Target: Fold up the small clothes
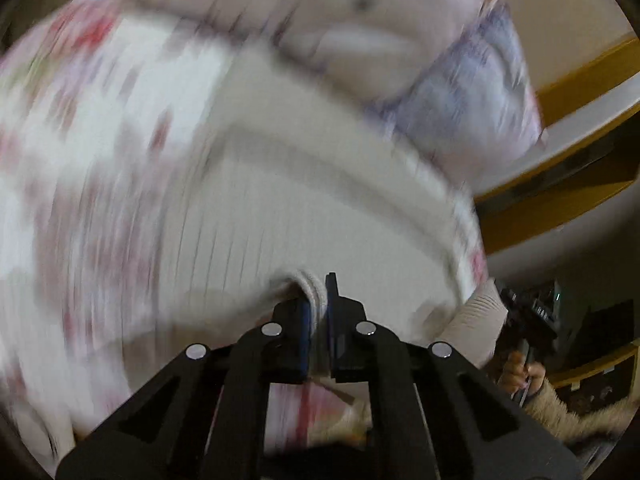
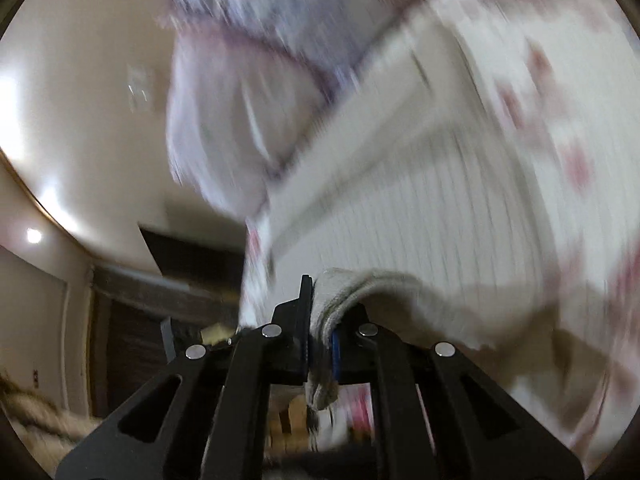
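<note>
A small white ribbed garment [image 1: 280, 208] fills the left wrist view, blurred by motion, and it also shows in the right wrist view [image 2: 440, 208]. My left gripper [image 1: 318, 304] is shut on its folded edge. My right gripper [image 2: 322, 308] is shut on another thick edge of the same garment. Both hold it up over a white bedcover with red flowers [image 1: 80, 140], which also shows in the right wrist view [image 2: 560, 100]. The right gripper and the hand holding it show at the right edge of the left wrist view [image 1: 524, 320].
A lilac pillow [image 1: 472, 92] lies at the far end of the bed, also in the right wrist view [image 2: 248, 92]. A wooden shelf [image 1: 568, 184] runs along the wall on the right. A dark doorway [image 2: 192, 256] and cream walls lie to the left.
</note>
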`<state>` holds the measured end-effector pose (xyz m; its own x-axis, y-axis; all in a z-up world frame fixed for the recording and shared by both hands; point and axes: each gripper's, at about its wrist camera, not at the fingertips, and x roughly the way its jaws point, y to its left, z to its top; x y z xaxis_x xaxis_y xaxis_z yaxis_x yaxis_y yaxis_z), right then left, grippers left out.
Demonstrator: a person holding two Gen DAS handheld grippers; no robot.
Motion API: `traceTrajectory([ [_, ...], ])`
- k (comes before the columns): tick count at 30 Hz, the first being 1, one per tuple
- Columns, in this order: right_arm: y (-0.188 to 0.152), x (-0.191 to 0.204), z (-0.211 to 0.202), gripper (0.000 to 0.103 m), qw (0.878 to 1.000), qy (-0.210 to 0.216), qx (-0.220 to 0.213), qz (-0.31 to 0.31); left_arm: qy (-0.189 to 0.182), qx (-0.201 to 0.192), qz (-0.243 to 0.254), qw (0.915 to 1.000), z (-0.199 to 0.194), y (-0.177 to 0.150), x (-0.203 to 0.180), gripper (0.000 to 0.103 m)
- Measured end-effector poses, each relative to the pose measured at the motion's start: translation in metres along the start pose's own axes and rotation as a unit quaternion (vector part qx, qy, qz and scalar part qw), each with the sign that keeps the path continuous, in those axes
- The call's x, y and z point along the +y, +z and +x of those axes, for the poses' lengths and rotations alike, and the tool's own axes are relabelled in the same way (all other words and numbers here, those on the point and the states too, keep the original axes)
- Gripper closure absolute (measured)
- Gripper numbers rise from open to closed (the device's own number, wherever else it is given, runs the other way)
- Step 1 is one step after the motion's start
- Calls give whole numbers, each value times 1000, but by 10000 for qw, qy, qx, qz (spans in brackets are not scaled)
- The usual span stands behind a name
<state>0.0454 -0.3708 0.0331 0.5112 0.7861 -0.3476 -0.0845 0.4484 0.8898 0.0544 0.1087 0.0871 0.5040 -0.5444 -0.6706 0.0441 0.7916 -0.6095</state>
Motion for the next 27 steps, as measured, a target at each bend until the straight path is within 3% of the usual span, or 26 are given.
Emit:
traceTrajectory([
  [2,41,4,9,95,9988,42,-485,23,78,-438,155,9989,8,48,-8,97],
  [4,80,3,26,94,9956,-184,-917,65,253,-867,255,9956,26,100,-14,92],
  [5,100,-7,39,83,9936,-375,-1048,192,389,-945,277,9944,38,118,-15,90],
  [6,109,-13,48,69,9926,-551,-1039,305,549,-850,239,9946,56,136,-11,79],
  [7,116,-20,57,33,9895,-909,-1017,475,768,-664,146,9947,69,146,-5,60],
  [8,117,-28,59,26,9855,-1171,-1027,667,1004,-502,32,9937,77,150,2,54],
  [11,97,-41,59,23,9871,-1023,-923,821,931,-314,-126,9951,79,138,27,47],
  [13,85,-46,54,23,9859,-1319,-825,612,919,-84,-268,9954,82,129,46,47],
  [17,75,-63,50,23,9868,-1186,-755,801,579,346,-764,9948,104,116,73,49],
  [20,73,-63,49,22,9876,-1192,-721,724,361,122,-852,9956,115,111,72,51],
  [21,74,-62,52,22,9881,-1186,-688,702,302,88,-927,9952,119,110,73,63],
  [22,76,-60,56,21,9884,-1178,-665,693,154,183,-1084,9938,126,109,76,81],
  [26,80,-63,54,21,9907,-1040,-528,695,-212,6,-1702,9852,128,104,78,86],
  [27,81,-64,50,21,9914,-990,-499,697,-543,-108,-1809,9819,123,103,69,88],
])
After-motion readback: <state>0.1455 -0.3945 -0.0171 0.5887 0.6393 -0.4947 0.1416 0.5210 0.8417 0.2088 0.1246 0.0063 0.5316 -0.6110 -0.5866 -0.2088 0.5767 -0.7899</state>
